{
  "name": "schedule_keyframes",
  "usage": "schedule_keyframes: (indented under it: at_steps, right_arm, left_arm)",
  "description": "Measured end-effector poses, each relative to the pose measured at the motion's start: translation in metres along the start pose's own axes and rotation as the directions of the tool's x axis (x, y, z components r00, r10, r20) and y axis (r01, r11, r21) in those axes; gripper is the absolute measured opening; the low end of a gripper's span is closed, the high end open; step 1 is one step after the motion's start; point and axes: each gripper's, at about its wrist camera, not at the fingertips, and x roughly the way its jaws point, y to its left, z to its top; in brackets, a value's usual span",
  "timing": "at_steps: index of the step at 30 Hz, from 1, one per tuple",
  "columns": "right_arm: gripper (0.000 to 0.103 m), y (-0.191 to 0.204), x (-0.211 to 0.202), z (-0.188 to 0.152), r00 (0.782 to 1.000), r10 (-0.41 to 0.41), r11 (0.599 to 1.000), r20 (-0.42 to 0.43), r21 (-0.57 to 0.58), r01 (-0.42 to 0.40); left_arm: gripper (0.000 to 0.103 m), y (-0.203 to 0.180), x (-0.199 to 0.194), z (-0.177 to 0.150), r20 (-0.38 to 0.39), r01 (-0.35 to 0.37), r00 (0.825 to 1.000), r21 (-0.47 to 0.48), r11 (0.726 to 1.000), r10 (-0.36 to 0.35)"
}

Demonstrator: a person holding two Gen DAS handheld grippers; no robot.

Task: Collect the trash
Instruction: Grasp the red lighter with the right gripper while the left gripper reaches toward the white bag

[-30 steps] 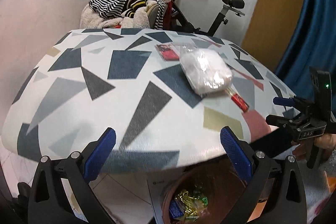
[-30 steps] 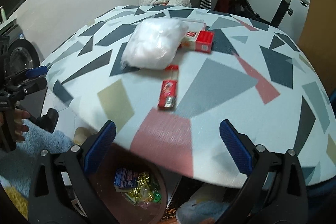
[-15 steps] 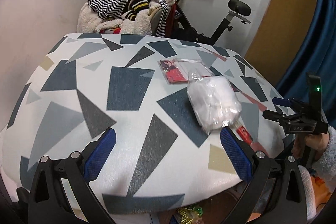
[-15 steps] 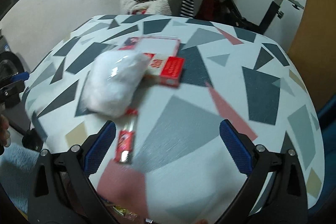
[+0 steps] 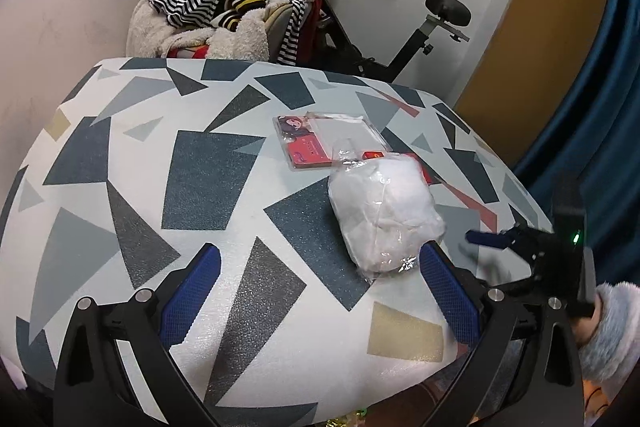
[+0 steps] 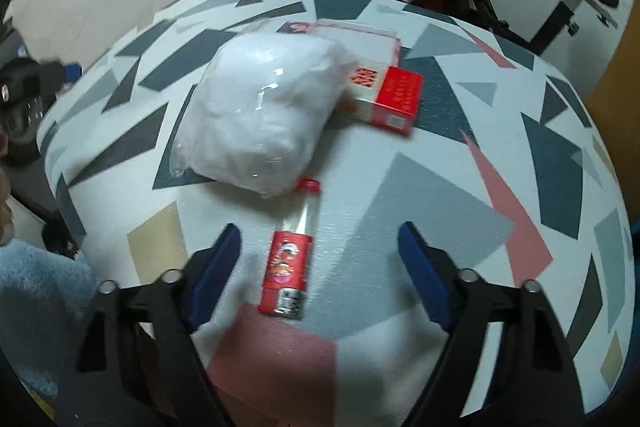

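Note:
A red lighter (image 6: 288, 263) with a clear end lies on the patterned table (image 6: 440, 195), between the fingers of my right gripper (image 6: 320, 267). The jaws are closing and their pads do not touch it. Beyond it lie a white stuffed plastic bag (image 6: 264, 111), a red and white box (image 6: 384, 95) and a flat clear packet (image 6: 352, 31). My left gripper (image 5: 320, 291) hovers open over the table's near part, with nothing between its fingers. The white bag (image 5: 384, 215) lies just ahead of its right finger, with the packet (image 5: 320, 143) behind it. The right gripper (image 5: 492, 259) shows at the right.
Behind the table stand a chair piled with striped and fleecy clothes (image 5: 224, 11) and an exercise bike (image 5: 400, 39). A blue curtain (image 5: 600, 107) hangs at the right. A fluffy sleeve (image 5: 612, 327) holds the right gripper. Shiny trash (image 5: 348, 421) peeks out below the table edge.
Both grippers have moved forward over the table and the bin has slid out of view. The right gripper's jaws have narrowed, with the lighter now between them.

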Motion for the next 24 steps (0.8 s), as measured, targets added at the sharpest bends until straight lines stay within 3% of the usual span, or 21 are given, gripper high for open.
schedule_keyframes:
  at_steps: [6, 9, 11, 19, 24]
  right_arm:
    - [0.026, -0.001, 0.009, -0.003, 1.000, 0.013, 1.000, -0.025, 0.016, -0.012]
    - [0.026, -0.010, 0.008, -0.005, 1.000, 0.003, 1.000, -0.021, 0.029, -0.002]
    - [0.026, -0.017, 0.007, -0.006, 1.000, -0.007, 0.999, -0.013, 0.043, 0.008]
    - [0.026, -0.055, 0.001, -0.006, 0.999, -0.031, 0.992, 0.026, 0.122, 0.028]
    - [0.026, -0.065, 0.000, -0.006, 0.999, -0.022, 0.989, 0.042, 0.148, 0.016]
  left_arm:
    - [0.097, 0.020, 0.006, 0.009, -0.013, 0.042, 0.999, -0.131, 0.990, -0.044]
    - [0.093, 0.027, 0.012, 0.018, -0.014, 0.056, 0.998, -0.173, 0.983, -0.059]
    - [0.085, 0.027, 0.018, 0.024, -0.022, 0.056, 0.998, -0.170, 0.984, -0.061]
    - [0.084, 0.006, 0.041, 0.042, -0.041, 0.105, 0.993, -0.167, 0.980, -0.113]
    - [0.084, -0.028, 0.056, 0.046, -0.066, 0.133, 0.988, -0.101, 0.986, -0.140]
